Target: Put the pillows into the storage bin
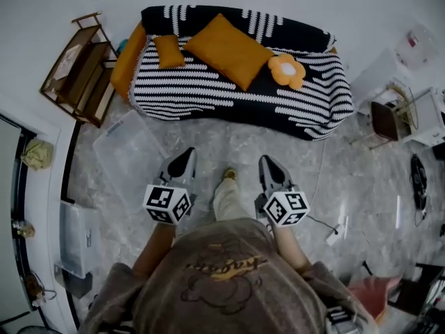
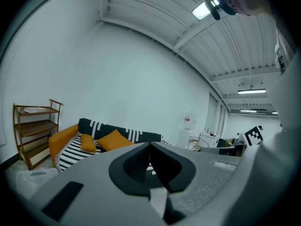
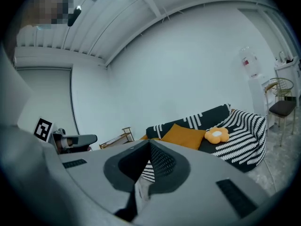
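Both grippers are empty, and neither is near the pillows yet. The left gripper (image 1: 184, 157) has its jaws pressed together with nothing between them; the right gripper (image 1: 269, 164) is the same, jaws closed on air. Both point roughly level toward the sofa (image 1: 126, 62) from well back on the marble floor (image 1: 361, 179).

Three pillows lie on the sofa's black-and-white striped throw (image 1: 208, 94): a large orange square pillow (image 1: 229, 49) leaning at the middle; a small orange pillow (image 1: 169, 51) toward the sofa's left end; a flower-shaped pillow (image 1: 286, 69) to the right of the large one, just beside its corner. What looks like the clear plastic storage bin (image 1: 128, 152) sits on the floor in front of the sofa's left end, ahead and to the left of the left gripper; whether it is open on top I cannot tell.

All three pillows should be light, soft and squashy; nothing fragile, little risk of slipping in fabric. The large one will likely sag and flop if pinched by one corner; better to open the jaws wide and bite a good fold of an edge, or take opposite edges with both grippers. The small pillow and the flower should go with one gripper each; grip the flower on a petal.
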`<state>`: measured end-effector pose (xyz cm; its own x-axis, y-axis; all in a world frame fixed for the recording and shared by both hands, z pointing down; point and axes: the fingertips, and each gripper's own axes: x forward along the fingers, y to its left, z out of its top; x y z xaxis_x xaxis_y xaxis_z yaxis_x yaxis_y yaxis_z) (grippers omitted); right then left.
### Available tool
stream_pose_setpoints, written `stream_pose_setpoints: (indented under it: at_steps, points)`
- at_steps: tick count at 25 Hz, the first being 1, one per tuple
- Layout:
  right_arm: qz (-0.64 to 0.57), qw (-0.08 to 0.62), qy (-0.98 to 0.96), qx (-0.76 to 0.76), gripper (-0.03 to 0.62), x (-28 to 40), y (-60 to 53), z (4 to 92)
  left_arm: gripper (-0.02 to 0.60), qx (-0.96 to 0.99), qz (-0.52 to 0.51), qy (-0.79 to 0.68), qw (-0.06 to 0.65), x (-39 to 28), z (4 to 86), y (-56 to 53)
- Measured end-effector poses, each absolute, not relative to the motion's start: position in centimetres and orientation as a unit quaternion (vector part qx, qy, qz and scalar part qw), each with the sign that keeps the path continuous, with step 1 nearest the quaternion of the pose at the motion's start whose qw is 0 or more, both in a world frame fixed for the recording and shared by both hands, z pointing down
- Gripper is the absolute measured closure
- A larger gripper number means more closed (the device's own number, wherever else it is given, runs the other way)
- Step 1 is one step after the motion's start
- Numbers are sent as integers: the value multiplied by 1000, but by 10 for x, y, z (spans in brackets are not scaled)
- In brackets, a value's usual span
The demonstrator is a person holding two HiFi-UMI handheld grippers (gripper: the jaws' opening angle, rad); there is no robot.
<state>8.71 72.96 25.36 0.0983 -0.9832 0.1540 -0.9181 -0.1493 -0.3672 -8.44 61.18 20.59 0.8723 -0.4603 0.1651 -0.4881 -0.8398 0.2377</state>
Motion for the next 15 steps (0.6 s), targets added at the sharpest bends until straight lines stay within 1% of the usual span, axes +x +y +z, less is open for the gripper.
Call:
stream_pose_setpoints:
  at_steps: [4, 15]
  points:
    - [-187, 90, 651, -731, 595, 125, 676, 246, 578, 954, 50, -259, 143, -48, 199, 559]
    - [-191, 84, 661, -721, 595, 259, 548, 232, 578, 945, 45, -290, 146, 69, 189, 431]
